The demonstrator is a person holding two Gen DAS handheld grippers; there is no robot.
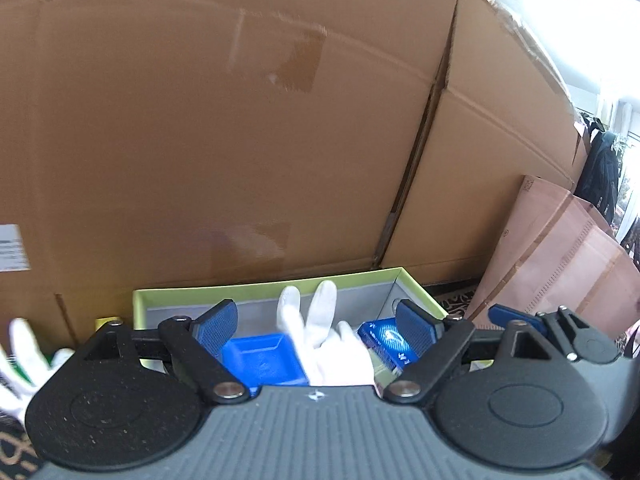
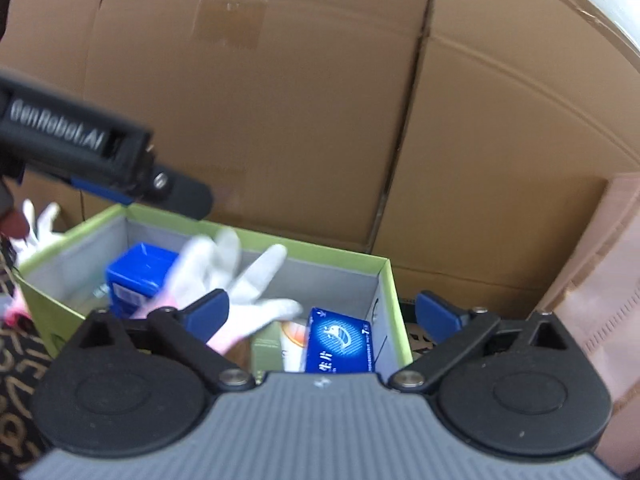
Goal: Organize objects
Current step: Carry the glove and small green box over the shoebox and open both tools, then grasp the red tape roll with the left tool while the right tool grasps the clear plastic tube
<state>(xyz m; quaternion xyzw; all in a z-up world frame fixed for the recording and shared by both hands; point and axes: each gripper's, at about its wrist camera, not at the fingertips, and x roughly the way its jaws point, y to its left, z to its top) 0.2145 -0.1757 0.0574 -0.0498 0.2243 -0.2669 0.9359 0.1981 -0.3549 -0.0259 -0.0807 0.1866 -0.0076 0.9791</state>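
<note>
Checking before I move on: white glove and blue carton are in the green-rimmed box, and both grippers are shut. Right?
Not quite. The glove and carton are in the box, but both grippers, left and right, are open, as each wrist view shows.

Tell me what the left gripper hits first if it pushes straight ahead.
Probably the white glove lying in the green-rimmed box, right between the open left gripper fingers. Depth is unclear, so it may pass over the glove and reach the box's back wall.

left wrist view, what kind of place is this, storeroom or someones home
Probably a home corner used for storage: tall cardboard cartons fill the background, a green-rimmed box of small packets sits before them, and coats hang by a bright window.
</note>
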